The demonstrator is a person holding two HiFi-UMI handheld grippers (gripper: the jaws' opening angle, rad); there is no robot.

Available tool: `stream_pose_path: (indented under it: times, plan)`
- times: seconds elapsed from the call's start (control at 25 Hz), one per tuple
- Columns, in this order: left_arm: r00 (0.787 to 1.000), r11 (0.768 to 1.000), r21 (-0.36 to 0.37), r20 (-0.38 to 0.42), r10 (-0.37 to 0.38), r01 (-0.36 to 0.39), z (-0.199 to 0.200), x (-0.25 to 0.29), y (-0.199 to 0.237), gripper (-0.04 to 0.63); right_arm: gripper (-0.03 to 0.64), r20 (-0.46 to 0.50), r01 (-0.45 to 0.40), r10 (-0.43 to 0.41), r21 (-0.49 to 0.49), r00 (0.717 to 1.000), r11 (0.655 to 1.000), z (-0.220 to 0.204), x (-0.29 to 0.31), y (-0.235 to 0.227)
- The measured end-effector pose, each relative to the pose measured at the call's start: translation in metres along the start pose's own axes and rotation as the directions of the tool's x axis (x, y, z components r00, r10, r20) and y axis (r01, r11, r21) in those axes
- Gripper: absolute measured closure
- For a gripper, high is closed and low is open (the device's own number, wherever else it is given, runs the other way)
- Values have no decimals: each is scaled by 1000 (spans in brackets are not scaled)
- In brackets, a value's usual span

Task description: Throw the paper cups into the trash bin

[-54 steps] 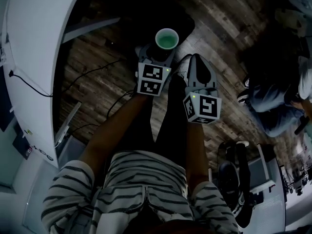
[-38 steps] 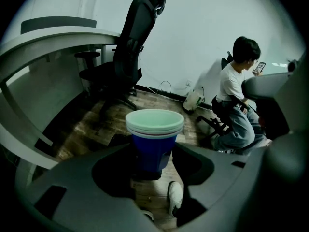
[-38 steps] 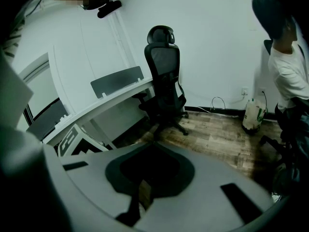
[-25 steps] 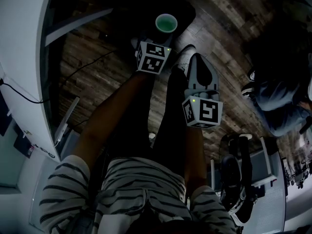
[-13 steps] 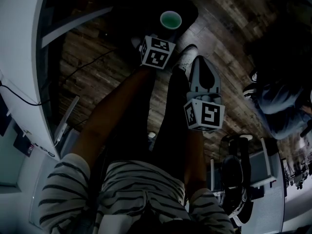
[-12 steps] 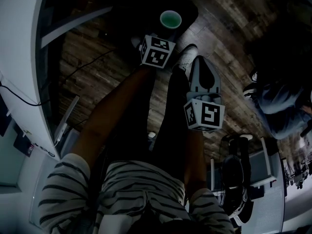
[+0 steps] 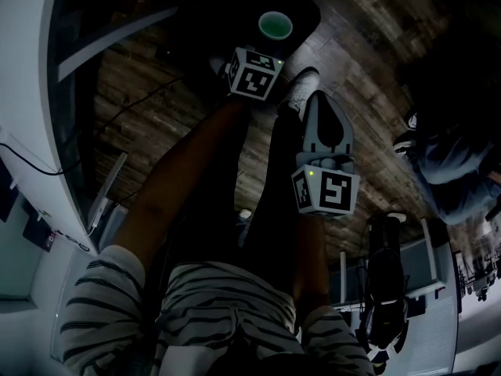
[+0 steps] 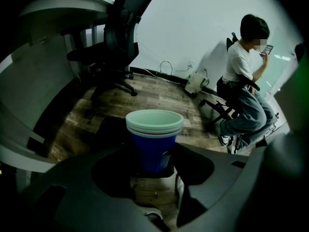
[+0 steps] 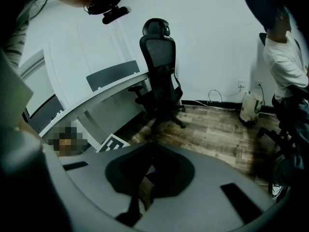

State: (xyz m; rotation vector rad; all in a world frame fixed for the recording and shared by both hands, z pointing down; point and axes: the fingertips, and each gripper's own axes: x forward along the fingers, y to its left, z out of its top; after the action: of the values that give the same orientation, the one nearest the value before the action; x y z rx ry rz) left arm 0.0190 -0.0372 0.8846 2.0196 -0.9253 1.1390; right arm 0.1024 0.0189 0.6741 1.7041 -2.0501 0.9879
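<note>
You are holding the left gripper [image 7: 264, 52] out over the wooden floor [image 8: 159, 93], and it is pointing steeply down. Its jaws are standing wide apart and squeezing a stack of blue paper cups [image 8: 154, 138] low on its sides. The cups are sitting upright with the mouth up, and they are pale green inside. In the head view they are hanging over a big dark shape [image 7: 301, 5] on the floor. I cannot tell what that shape is.

You are holding the right gripper [image 7: 324, 104] closer to your body, above your legs. Its jaws are resting together with nothing between them.

A black office chair [image 8: 113, 47] is standing past the cups. A person [image 8: 244, 81] is sitting off to the right.
</note>
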Motion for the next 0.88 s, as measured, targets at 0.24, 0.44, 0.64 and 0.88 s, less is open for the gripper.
stream_pose_path:
  times: [0.24,0.44,0.64,0.88]
  plan:
    - [999,1000,7,-33,-12,12,-8,19,2,337,606,-12,8,-8,10,1000,1000,-10,4,-2]
    - [998,1000,4,-57,-23,23,-14,32,3,337,606,-21,16,-15,21,1000,1000,-16,5,-5]
    - [996,1000,5,-90,-29,29,-18,45,6,337,606,-29,24,-23,27,999,999,-18,9,-10]
    - [993,999,8,-119,-30,31,-23,58,14,337,606,-38,22,-20,30,999,999,-19,15,-10]
